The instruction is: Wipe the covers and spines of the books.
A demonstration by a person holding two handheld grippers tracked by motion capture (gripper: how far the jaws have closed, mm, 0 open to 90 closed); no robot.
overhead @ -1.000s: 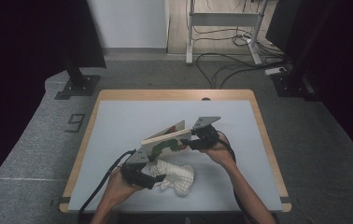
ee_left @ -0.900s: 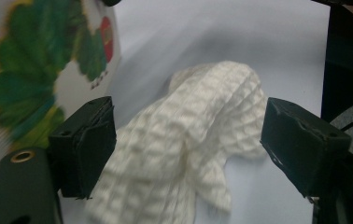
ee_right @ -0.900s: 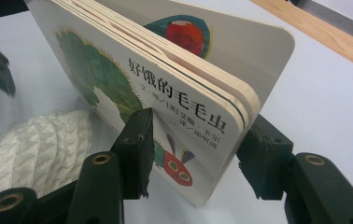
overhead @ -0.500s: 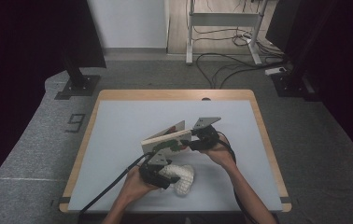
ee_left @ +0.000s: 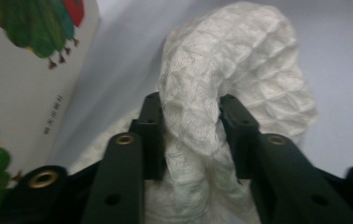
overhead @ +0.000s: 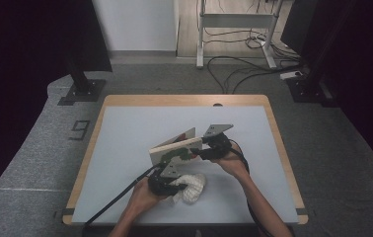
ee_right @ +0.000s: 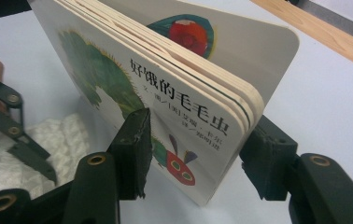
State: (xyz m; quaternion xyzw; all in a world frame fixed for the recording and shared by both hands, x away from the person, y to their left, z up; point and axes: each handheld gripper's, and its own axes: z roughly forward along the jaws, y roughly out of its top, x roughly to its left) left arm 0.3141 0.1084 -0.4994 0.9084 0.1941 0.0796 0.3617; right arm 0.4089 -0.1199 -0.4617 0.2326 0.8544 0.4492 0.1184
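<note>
Left claw [ee_left: 191, 140] has just been closing and now pinches a fold of the white cloth [overhead: 190, 186] on the bench [overhead: 125, 133]; right claw [ee_right: 195, 154] clamps the tilted book [overhead: 177, 148] just beside it; step in hand: cloth grasped; next move, likely lifting the cloth to wipe the cover, needs the book steady.

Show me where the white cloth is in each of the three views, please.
High view: the cloth lies low in the middle, on the table, in front of the book.
Left gripper view: the cloth is in the centre, pinched between the black jaws of the left hand-held gripper.
Right gripper view: the cloth is at lower left, behind the left jaw.
Shared landmark: the book, with its green caterpillar cover.
</note>
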